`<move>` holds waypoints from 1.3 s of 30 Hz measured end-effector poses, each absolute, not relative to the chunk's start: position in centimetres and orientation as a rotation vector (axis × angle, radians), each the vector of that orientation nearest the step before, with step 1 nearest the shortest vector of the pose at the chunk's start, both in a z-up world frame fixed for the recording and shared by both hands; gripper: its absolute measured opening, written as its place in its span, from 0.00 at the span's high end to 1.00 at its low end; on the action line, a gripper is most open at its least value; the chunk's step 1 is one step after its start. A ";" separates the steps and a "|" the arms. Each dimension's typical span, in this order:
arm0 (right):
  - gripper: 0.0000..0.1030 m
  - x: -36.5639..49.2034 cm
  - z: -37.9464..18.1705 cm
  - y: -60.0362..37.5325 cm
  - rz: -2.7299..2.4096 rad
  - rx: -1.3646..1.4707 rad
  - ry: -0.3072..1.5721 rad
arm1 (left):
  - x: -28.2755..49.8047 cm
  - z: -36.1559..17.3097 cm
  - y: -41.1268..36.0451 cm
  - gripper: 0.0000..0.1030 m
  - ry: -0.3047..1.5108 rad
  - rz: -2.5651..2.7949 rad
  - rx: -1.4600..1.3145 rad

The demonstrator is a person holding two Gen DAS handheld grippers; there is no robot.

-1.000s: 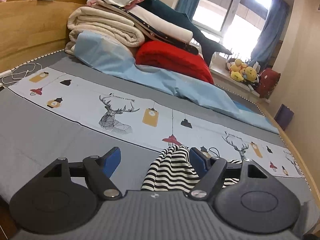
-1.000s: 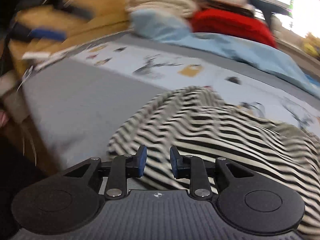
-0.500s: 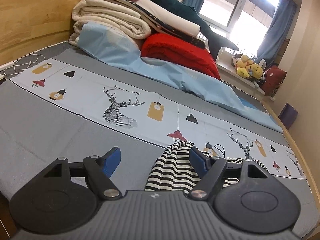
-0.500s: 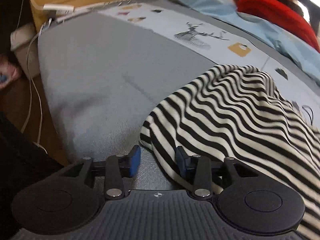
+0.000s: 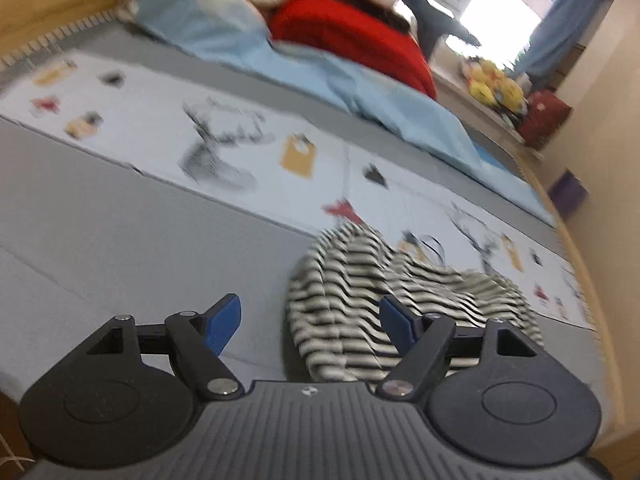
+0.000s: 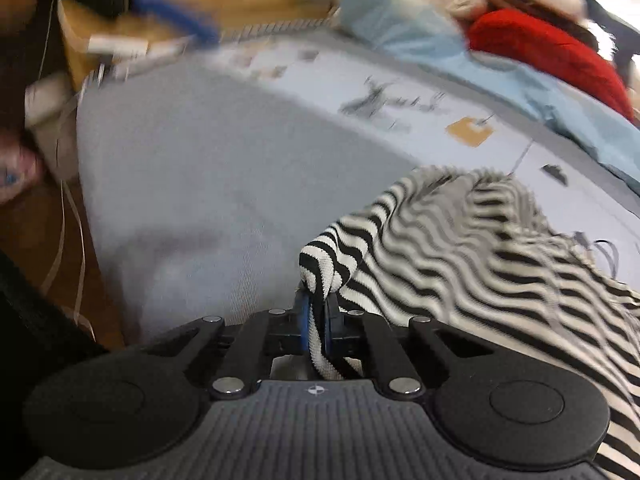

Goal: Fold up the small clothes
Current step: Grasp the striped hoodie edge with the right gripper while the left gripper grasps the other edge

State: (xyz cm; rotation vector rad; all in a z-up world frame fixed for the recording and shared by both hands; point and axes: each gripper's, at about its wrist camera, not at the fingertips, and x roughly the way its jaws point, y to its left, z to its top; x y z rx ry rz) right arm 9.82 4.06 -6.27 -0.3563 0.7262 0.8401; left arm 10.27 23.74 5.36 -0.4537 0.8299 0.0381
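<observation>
Left gripper (image 5: 310, 322) stands wide, its blue pads (image 5: 224, 322) well apart and pressing on nothing, with the crumpled edge of the striped garment (image 5: 352, 300) lying between them at about one o'clock from the left pad; this looks like a hand lining up on a second edge so that the cloth can be spread before any fold. Beyond, at twelve o'clock, the bed cover (image 5: 120, 240) runs smooth and grey with a pale printed band of deer and lanterns, and a heap of bedding topped by a red cushion (image 5: 352, 36) sits at the far end. Right gripper (image 6: 316, 316) has just been closing and is now clamped on a corner of the same garment, a ribbed hem (image 6: 320, 264) bunched upright between the pads, the rest trailing off toward three o'clock over the bed. That pinch probably serves as the anchor for pulling the piece flat. It is a soft knit, black and cream in narrow stripes, limp and rumpled, likely to sag and slip unless both corners are held
</observation>
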 end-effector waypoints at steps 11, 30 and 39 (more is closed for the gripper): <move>0.96 10.7 -1.0 -4.6 0.818 -0.103 0.633 | 18.4 -3.2 22.6 0.12 1.047 -0.123 -0.879; 0.97 10.7 -0.4 -4.3 0.898 -0.061 0.651 | 24.1 -6.0 22.0 0.89 1.040 -0.139 -0.772; 0.97 10.1 0.9 -2.1 1.021 0.111 0.597 | 20.1 -1.8 24.9 0.89 0.933 -0.066 -0.719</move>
